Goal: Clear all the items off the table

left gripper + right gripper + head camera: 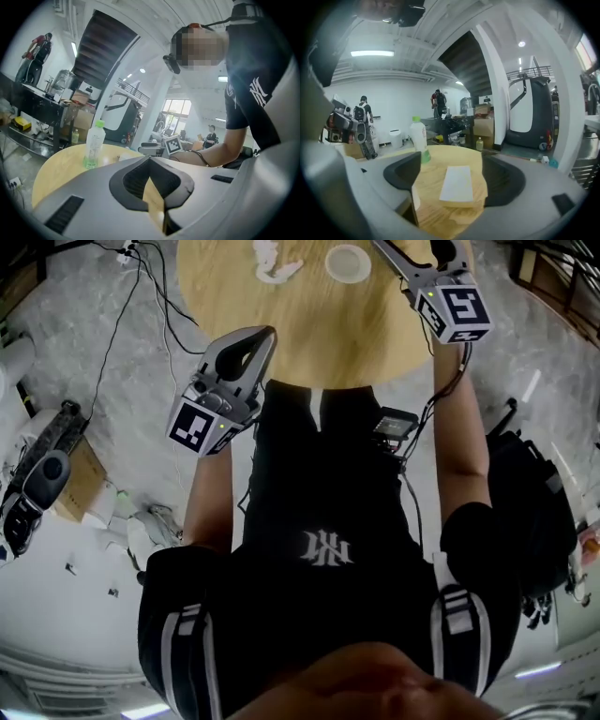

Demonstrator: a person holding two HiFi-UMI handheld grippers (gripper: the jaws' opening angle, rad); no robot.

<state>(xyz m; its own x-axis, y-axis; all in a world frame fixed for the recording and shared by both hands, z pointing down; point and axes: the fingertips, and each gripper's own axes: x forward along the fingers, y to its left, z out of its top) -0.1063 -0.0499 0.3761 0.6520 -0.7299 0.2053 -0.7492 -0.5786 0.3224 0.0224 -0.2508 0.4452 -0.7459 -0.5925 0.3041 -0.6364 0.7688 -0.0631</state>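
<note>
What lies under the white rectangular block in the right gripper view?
The wooden table; the white block lies flat on it. Its underside is covered, so anything beneath cannot be seen.

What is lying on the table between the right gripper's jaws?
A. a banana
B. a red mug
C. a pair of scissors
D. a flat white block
D: in the right gripper view a flat white block lies on the wooden table, between the jaws of the right gripper. The jaws stand apart and do not touch it.
</note>
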